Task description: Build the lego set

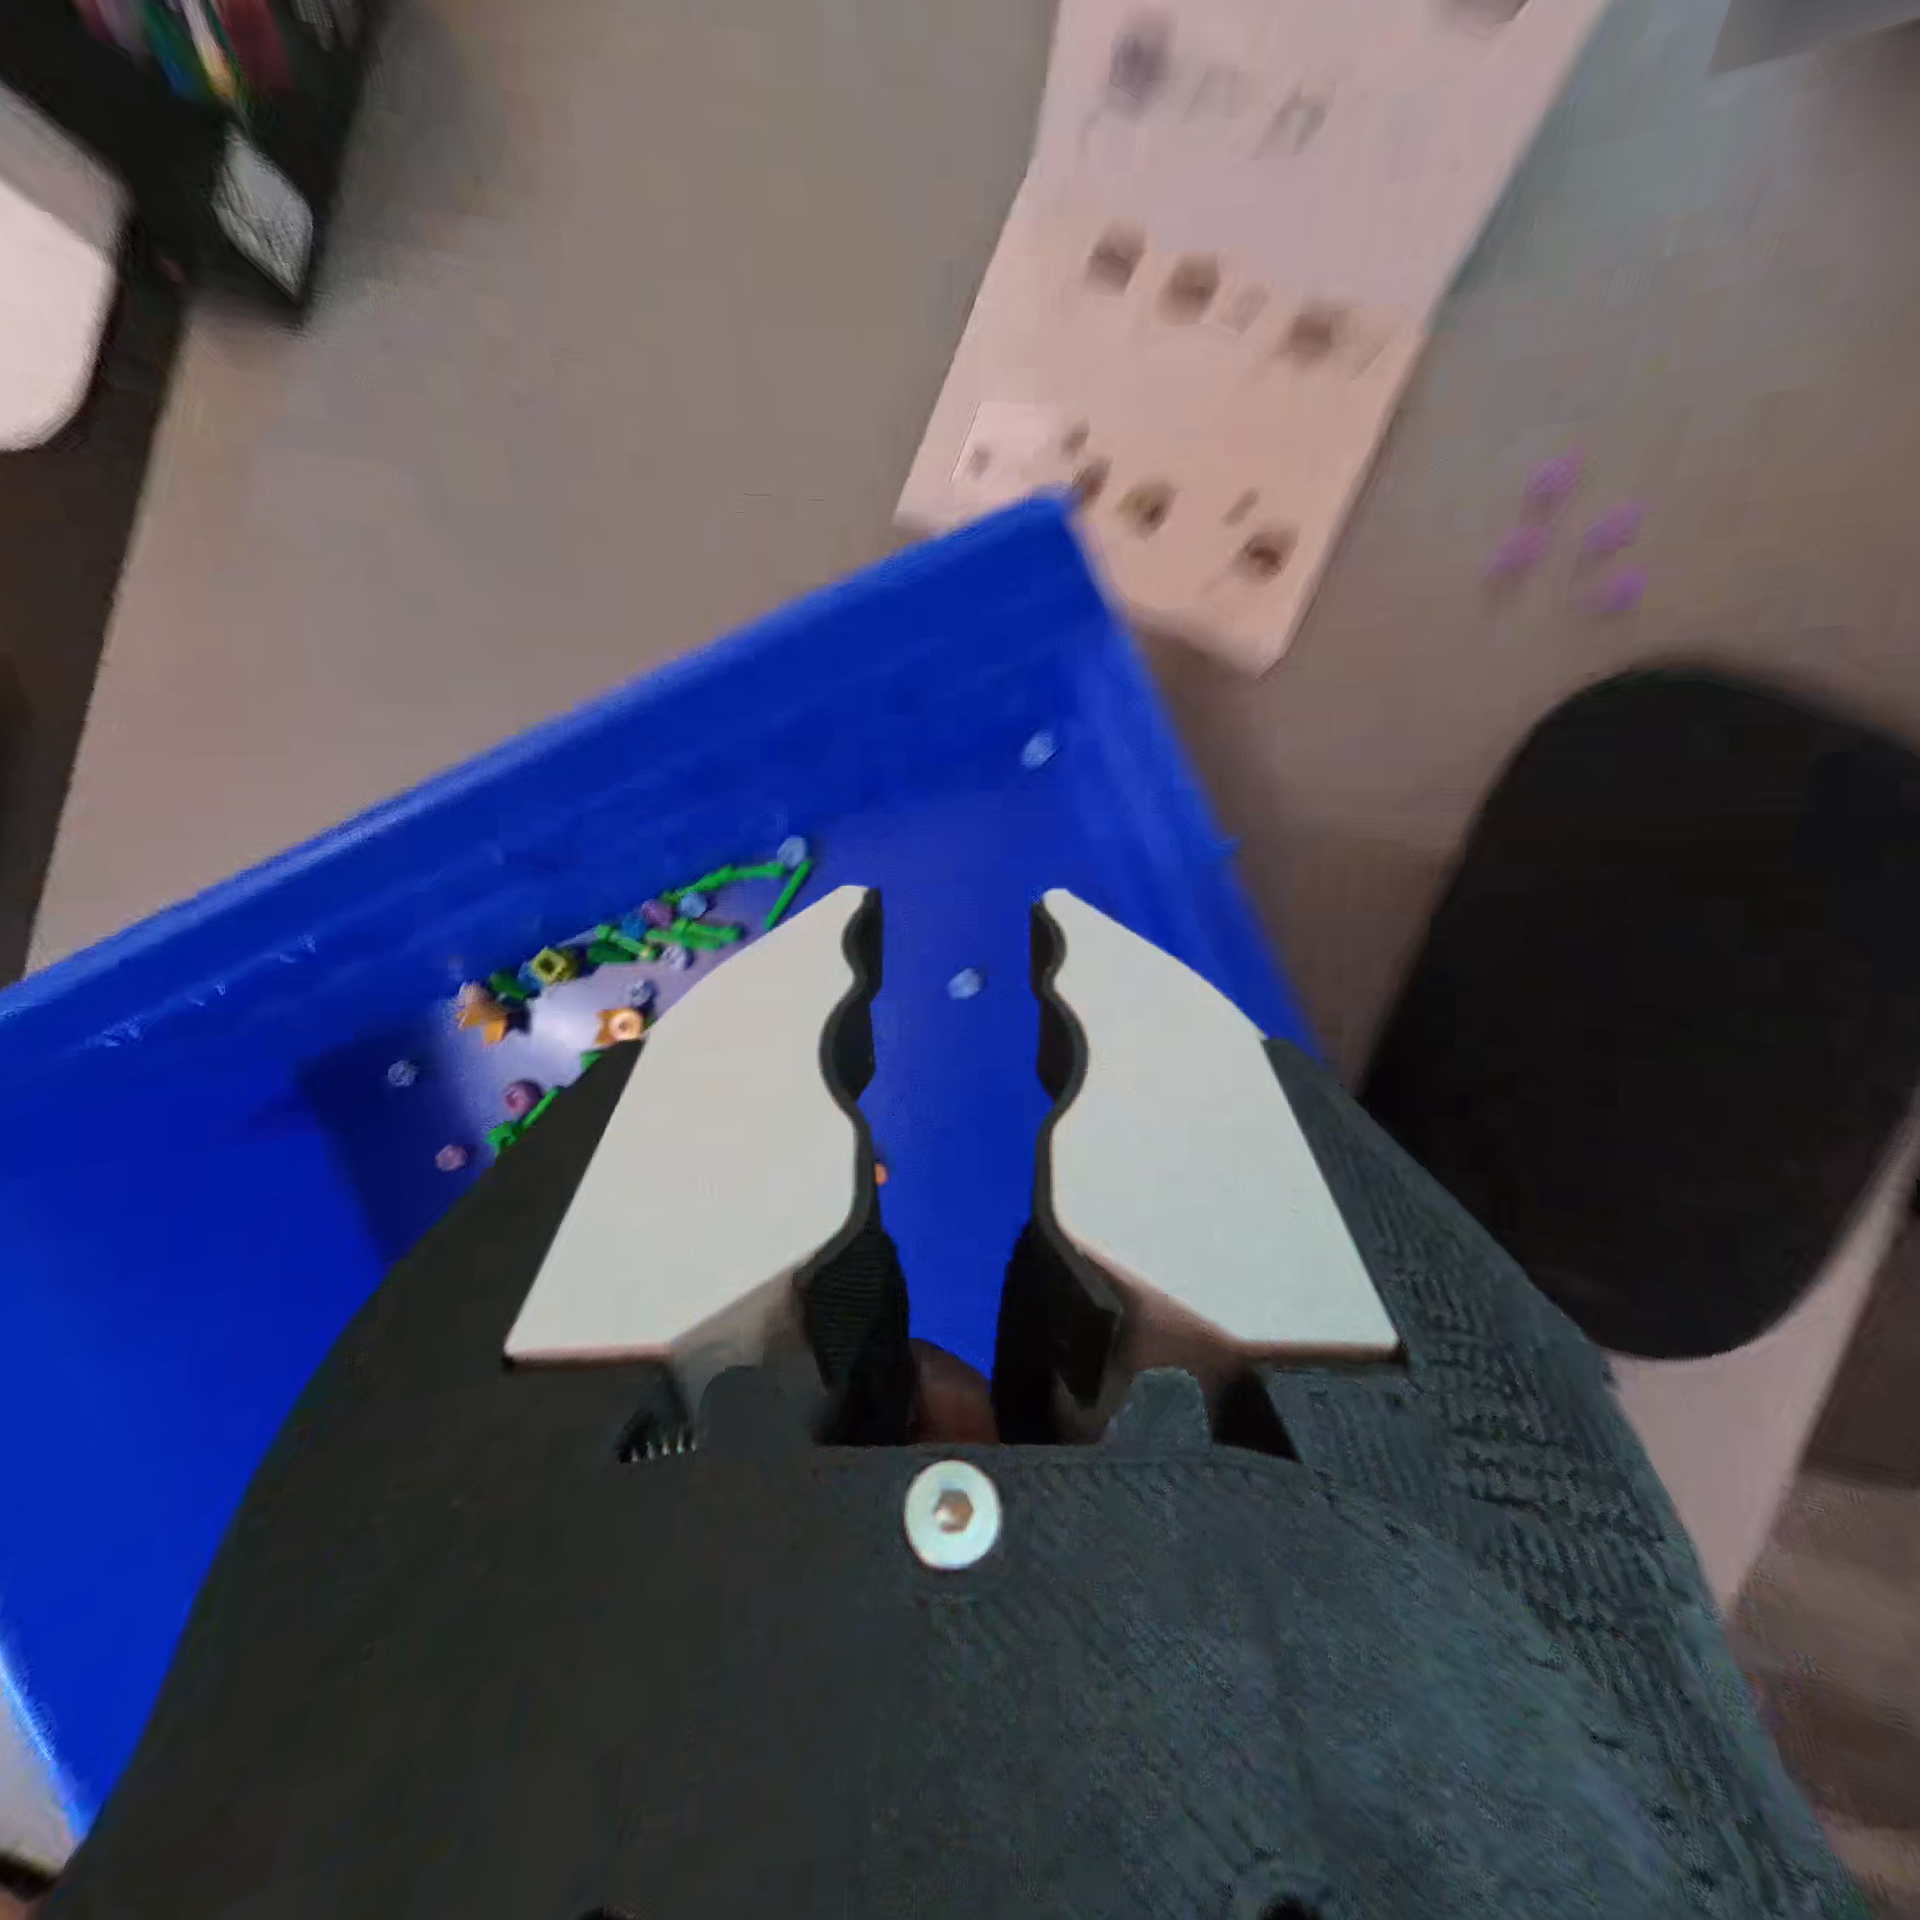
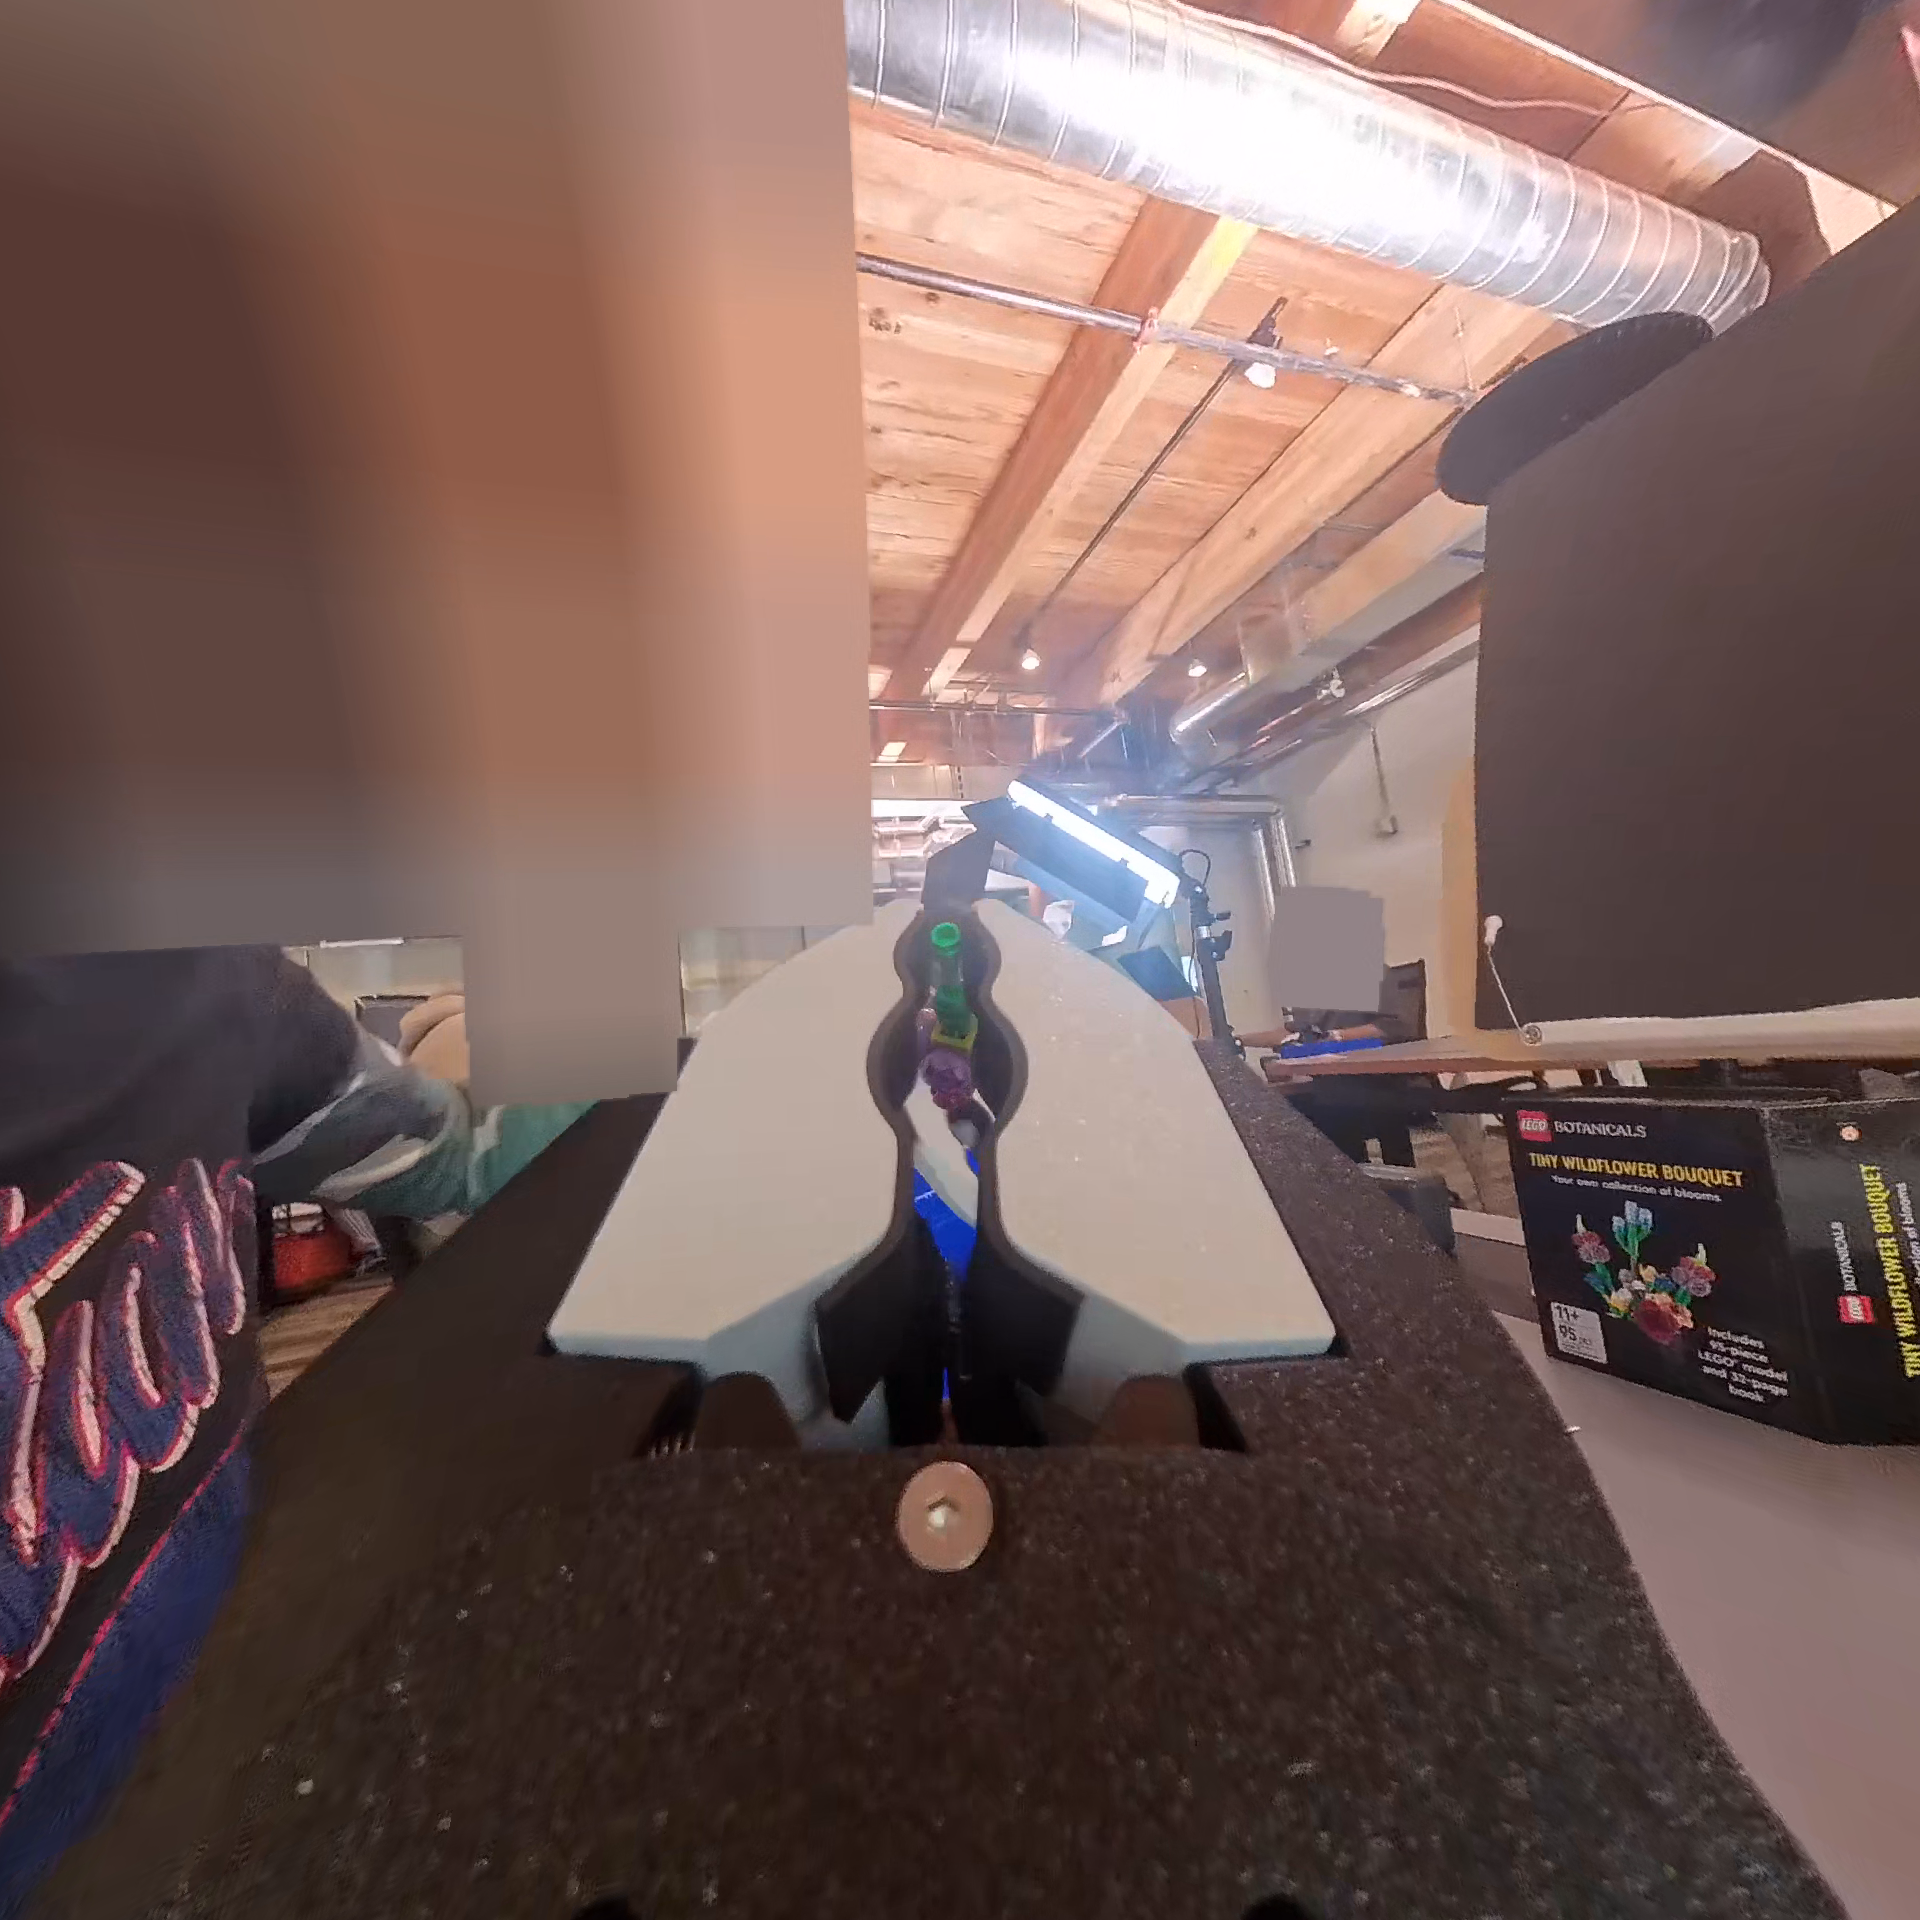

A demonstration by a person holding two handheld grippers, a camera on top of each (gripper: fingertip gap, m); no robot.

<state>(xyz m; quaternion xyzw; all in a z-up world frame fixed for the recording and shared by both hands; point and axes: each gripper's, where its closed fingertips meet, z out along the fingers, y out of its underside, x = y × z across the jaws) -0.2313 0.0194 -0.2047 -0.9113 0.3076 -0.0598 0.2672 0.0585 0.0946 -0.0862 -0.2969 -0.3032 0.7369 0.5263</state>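
Observation:
My left gripper [image 1: 954,914] is open and empty, hovering over a blue bin [image 1: 644,748]. Several small lego pieces [image 1: 623,956], green, yellow, orange and purple, lie on the bin floor to the left of the fingers. My right gripper [image 2: 948,935] points upward and is shut on a small lego flower stem [image 2: 951,1039], a green stick with a yellow-green piece and purple parts, held between the pads. A few purple pieces [image 1: 1569,530] lie on the table to the right, blurred.
An open instruction booklet [image 1: 1195,343] lies on the table beyond the bin. A black oval pad [image 1: 1662,997] lies right of the bin. The black lego box [image 2: 1704,1247] stands on the table at right. A person's dark sleeve [image 2: 125,1299] is at left.

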